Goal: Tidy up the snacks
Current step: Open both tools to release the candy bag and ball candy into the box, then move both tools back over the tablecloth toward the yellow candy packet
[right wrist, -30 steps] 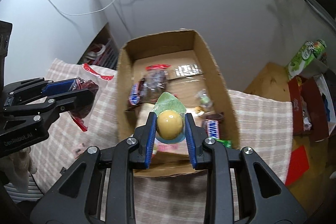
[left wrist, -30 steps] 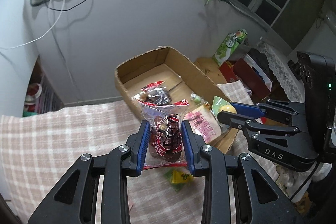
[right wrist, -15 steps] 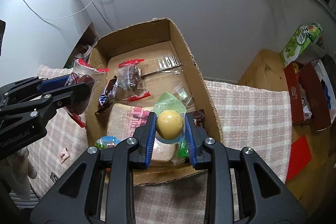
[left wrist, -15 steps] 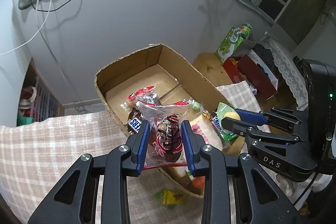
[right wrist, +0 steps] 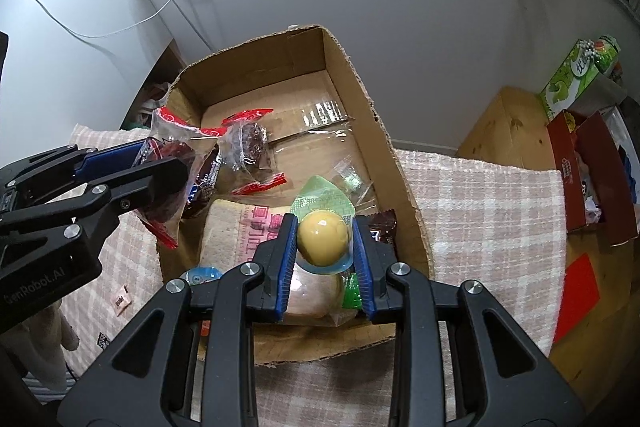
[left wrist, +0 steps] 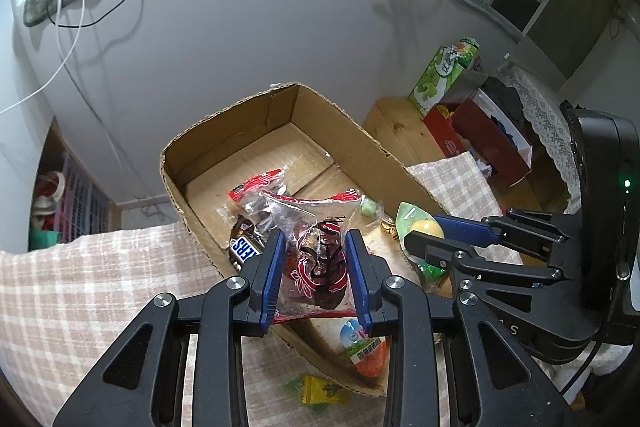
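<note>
Left gripper [left wrist: 315,273]: clamped on a clear red-trimmed packet [left wrist: 316,259] of dark snack; carried from over the cloth [left wrist: 92,291] to above the box's near-left rim, hanging partly inside.
Packet: upright between the pads, not yet resting on anything; same grip as a second ago.
Box [right wrist: 348,67]: nearer and larger in both views than a second ago; far half bare cardboard, near half crowded with a bread bag [right wrist: 240,227], chocolate bar [left wrist: 245,250], round cake packet [right wrist: 250,143] and small sweets.
Right gripper [right wrist: 323,259]: closed on a yellow jelly cup [right wrist: 322,242] with green lid; now lower, over the box's near-right corner above the bread bag.
Jelly cup: held clear of the contents, not set down.
Loose on cloth: yellow-green sweet [left wrist: 320,389] just outside the near wall, small pink sachet [right wrist: 121,301] to the left.
Meaning: both snacks brought over the box; likely next, loosening each grip to drop them in.
Left to do: stray pieces on the cloth, by the look of it.
</note>
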`<state>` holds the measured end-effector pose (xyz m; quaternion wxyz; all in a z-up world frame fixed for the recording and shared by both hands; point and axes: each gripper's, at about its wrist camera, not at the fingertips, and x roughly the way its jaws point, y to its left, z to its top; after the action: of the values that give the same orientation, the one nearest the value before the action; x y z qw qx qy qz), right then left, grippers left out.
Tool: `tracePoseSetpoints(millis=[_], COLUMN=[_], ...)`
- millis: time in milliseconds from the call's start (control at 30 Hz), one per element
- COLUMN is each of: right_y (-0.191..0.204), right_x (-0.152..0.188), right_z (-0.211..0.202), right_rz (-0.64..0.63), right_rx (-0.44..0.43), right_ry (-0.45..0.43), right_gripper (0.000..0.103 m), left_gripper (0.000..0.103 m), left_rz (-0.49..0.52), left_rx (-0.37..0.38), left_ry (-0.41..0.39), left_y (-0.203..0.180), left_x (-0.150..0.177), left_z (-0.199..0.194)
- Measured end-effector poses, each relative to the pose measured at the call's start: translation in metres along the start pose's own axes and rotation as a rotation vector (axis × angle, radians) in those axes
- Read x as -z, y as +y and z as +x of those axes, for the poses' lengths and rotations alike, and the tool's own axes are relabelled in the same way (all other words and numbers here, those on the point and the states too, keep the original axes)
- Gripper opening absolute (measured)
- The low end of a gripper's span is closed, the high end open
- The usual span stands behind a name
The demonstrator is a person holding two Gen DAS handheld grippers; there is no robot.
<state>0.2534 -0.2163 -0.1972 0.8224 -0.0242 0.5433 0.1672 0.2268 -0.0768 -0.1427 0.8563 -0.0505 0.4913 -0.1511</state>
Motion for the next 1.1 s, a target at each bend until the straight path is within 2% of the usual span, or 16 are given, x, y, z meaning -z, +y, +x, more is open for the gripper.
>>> tracePoseSetpoints(millis=[300, 367, 433, 1000, 1067, 1100], right_y=[0.002, 0.001, -0.001, 0.004, 0.006, 0.008], right_x=[-0.001, -0.001, -0.001, 0.004, 0.005, 0.005], right_z=[0.001, 0.0, -0.001, -0.015, -0.019, -0.022], right_rz=[-0.009, -0.01, -0.008, -0.007, -0.006, -0.004], right_rx=[0.016, 0.02, 0.03, 0.045, 0.046, 0.046], right_ry=[-0.001, 0.0, -0.006, -0.019, -0.025, -0.034], right_gripper=[0.031, 0.038, 0.05, 0.056, 0.061, 0.068], left_gripper=[0.031, 0.037, 0.044, 0.044, 0.044, 0.044], left_rz=[0.003, 0.005, 0.008, 0.015, 0.017, 0.019], left_rx=[-0.007, -0.009, -0.013, -0.011, -0.01, -0.011], left_ry=[0.002, 0.001, -0.001, -0.027, -0.031, -0.035], left_y=[-0.001, -0.002, -0.004, -0.008, -0.009, -0.009], left_x=[-0.001, -0.001, -0.002, 0.002, 0.003, 0.004], left_z=[-0.001, 0.0, 0.0, -0.017, -0.02, -0.022])
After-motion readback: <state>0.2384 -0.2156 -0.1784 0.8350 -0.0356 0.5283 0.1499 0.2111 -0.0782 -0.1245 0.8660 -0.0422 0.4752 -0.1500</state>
